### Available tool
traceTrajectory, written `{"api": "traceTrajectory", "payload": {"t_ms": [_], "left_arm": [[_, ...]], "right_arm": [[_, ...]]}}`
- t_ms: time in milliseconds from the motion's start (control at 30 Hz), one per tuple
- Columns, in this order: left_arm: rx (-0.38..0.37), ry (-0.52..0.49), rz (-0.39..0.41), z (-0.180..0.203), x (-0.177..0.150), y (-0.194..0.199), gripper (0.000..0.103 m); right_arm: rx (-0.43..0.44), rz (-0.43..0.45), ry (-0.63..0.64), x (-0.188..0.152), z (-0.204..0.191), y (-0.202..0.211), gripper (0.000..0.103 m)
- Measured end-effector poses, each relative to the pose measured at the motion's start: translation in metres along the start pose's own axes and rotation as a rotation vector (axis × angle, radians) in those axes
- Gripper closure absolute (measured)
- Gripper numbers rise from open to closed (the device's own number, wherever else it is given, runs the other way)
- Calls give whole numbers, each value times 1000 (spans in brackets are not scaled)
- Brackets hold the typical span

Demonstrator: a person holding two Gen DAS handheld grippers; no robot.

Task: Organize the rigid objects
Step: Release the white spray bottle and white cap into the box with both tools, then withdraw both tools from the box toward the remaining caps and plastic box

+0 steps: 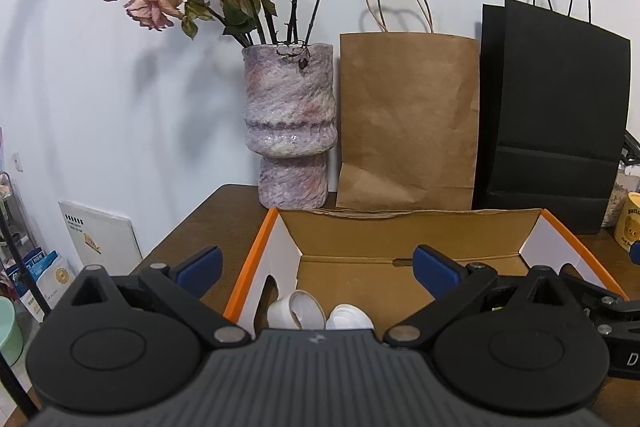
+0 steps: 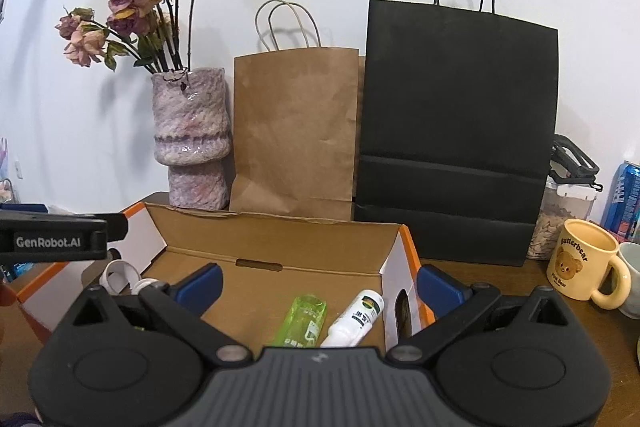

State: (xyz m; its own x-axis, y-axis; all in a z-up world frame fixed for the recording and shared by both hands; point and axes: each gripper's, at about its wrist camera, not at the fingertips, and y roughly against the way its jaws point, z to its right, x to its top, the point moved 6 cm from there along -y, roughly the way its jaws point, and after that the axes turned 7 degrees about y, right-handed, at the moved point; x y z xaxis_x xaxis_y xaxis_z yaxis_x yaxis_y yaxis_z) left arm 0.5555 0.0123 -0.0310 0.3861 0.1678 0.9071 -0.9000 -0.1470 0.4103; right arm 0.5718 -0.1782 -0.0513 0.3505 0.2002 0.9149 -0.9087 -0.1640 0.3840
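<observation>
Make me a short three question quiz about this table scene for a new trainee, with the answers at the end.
1. True or false: both tools, the left tool and the right tool, are open and hold nothing.
2. Which lies in the cardboard box beside the white bottle? A green bottle, B blue can, C yellow mug.
3. What stands left of the brown paper bag?

Key: 1 true. 2 A. 3 the vase of dried roses.
</observation>
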Motion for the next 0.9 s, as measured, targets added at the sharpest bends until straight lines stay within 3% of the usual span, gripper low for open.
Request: {"api": "traceTrajectory", "payload": {"t_ms": [900], "left_arm": [[-16,24,0,-24,-22,82,0]], "right_arm": [[7,-4,-13,-29,-24,86,0]]}}
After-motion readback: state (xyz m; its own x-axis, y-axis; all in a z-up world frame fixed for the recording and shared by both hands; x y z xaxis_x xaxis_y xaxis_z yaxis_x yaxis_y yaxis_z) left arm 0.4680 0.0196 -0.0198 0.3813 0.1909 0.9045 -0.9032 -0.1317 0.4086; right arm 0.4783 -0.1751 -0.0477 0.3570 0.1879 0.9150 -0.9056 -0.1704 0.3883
